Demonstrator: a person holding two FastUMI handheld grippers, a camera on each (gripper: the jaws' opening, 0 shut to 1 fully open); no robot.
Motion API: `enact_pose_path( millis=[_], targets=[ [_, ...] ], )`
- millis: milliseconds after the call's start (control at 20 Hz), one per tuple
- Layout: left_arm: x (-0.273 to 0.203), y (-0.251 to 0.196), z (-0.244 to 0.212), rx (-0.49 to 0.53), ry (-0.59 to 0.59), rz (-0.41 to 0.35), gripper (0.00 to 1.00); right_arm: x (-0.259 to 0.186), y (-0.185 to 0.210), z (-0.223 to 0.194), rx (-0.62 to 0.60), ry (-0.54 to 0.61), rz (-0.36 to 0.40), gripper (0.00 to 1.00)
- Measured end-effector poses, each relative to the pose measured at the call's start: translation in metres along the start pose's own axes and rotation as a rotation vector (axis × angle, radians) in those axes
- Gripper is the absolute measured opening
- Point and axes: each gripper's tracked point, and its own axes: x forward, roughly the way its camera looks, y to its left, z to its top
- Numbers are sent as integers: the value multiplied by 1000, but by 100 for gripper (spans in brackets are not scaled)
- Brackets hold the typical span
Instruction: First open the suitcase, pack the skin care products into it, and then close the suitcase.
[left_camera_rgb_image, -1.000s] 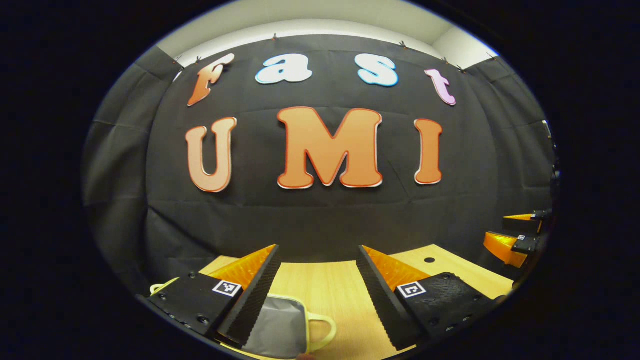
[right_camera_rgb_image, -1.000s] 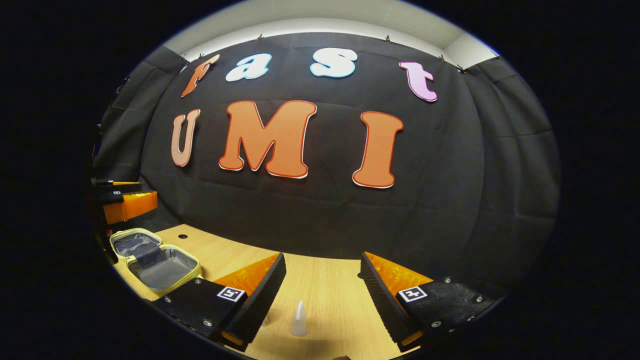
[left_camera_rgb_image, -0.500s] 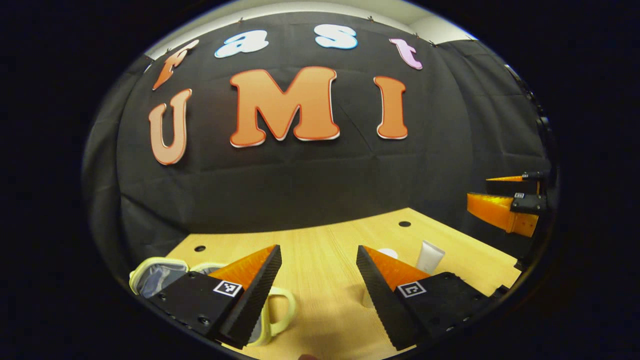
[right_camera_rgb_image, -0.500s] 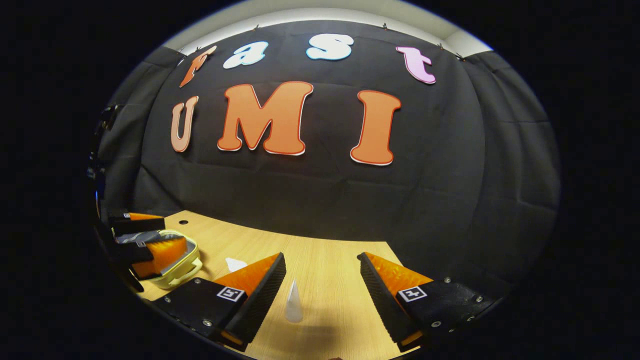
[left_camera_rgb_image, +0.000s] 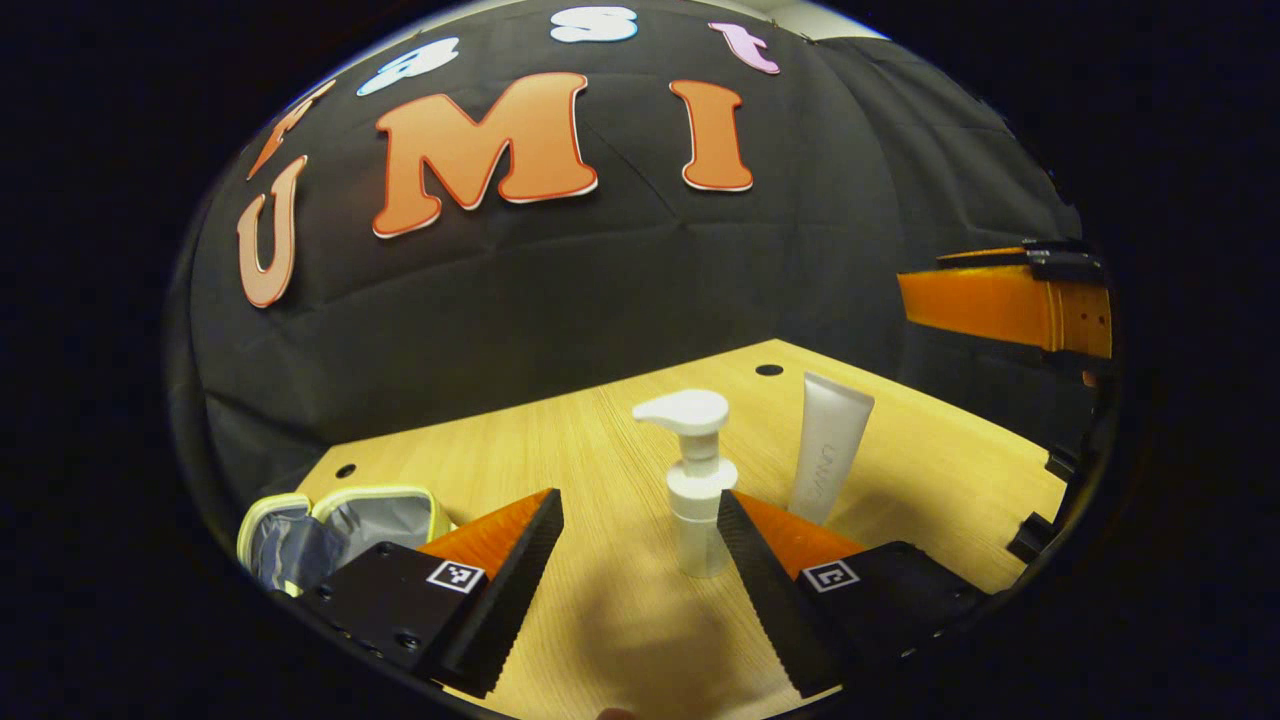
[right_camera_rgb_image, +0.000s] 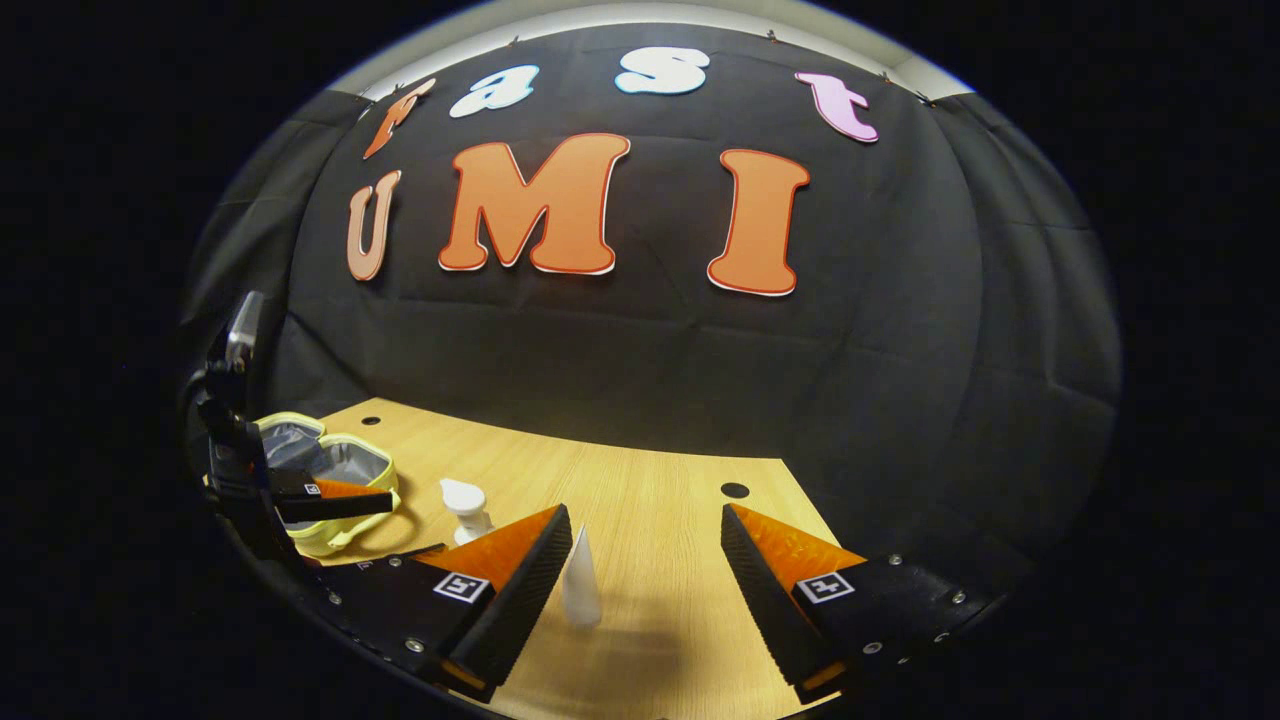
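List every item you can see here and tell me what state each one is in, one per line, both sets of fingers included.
suitcase: open, lying on the table, lining showing.
pump bottle: upright, ungripped, between the left gripper's fingers.
tube: standing on its cap, untouched.
left gripper: open, fingers spread either side of the pump bottle.
right gripper: open, holding nothing, the tube just ahead.

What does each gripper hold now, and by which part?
Nothing is held. The left gripper is open near the pump bottle; the right gripper is open near the tube.
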Motion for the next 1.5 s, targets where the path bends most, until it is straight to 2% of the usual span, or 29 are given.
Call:
enact_pose_path(
  millis=[200,600,650,850,1000,1150,1500],
  targets=[
    [24,-20,-30,-1,58,-26,100,6,3,-24,-17,43,17,96],
    [82,-42,-58,-26,89,-51,100,17,3,-56,-26,105,31,96],
    [86,-43,-59,-31,90,-59,98,18,4,-60,-32,114,34,96],
    [93,-51,-59,-58,95,-98,66,21,8,-76,-21,147,56,96],
    [90,-46,-60,-86,116,-97,61,26,19,-88,-5,168,81,96],
    [83,-32,-47,-118,103,-70,61,34,31,-106,9,200,113,96],
    [52,6,-5,-108,54,-29,61,62,54,-143,52,276,169,95]
  ],
)
